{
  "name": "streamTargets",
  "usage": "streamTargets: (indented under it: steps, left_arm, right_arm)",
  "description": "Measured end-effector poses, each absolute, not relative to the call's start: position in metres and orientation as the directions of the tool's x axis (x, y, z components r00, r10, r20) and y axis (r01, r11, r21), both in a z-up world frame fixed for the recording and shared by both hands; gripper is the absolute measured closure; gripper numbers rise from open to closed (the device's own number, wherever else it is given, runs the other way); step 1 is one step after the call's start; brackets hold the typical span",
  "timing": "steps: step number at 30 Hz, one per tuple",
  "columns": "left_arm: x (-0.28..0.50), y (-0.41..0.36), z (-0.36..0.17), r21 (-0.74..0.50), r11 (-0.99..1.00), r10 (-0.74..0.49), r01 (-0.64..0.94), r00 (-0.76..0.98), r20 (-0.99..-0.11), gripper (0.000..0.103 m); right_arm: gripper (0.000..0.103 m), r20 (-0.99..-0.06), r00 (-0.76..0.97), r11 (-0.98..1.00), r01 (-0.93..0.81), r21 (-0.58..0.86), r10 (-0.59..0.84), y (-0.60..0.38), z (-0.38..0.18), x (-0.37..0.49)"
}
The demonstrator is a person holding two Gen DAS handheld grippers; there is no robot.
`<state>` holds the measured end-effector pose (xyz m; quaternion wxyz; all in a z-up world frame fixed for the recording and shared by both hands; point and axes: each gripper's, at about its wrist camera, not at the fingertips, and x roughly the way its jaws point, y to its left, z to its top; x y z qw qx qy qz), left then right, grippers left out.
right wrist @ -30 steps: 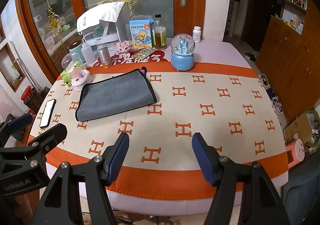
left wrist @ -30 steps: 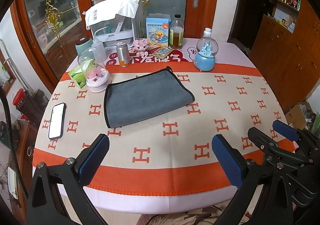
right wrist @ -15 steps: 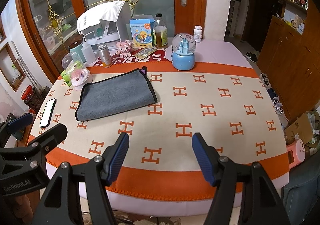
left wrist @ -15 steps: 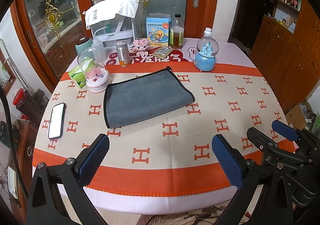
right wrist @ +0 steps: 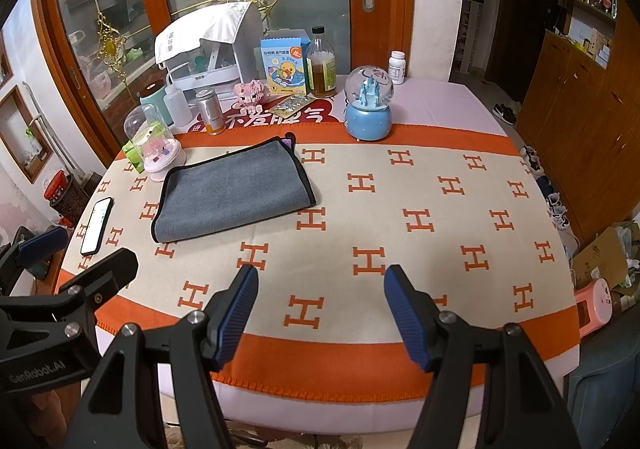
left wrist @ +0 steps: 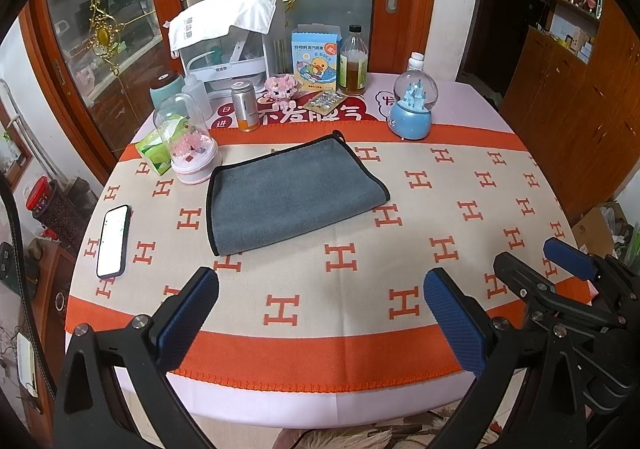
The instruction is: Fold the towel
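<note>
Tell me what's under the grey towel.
The grey towel lies flat on the orange-and-cream H-patterned cloth. A purple bit peeks out at its far corner; anything else beneath is covered.

Hovering side by side, level and pointing forward: black left gripper with blue ribbed pads (left wrist: 320,301) and matching black right gripper with blue ribbed pads (right wrist: 320,305). Both standing with jaws spread wide, gripping nothing. Each showing at the edge of the other's view, left gripper's jaws set wider apart than the right's.
</note>
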<state>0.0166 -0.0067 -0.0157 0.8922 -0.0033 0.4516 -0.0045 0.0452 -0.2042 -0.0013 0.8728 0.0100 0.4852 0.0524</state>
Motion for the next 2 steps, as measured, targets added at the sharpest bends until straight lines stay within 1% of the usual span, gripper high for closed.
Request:
streamTargets:
  steps: [2]
  left_arm:
    - [0.0166,-0.0065,-0.0158,-0.01,1.0,-0.011,0.004,0.592,-0.806,0.001]
  right_arm:
    - [0.037,-0.846,0.524,0.994,-0.081,0.069,0.101,-0.2042,-0.0013,0.0453]
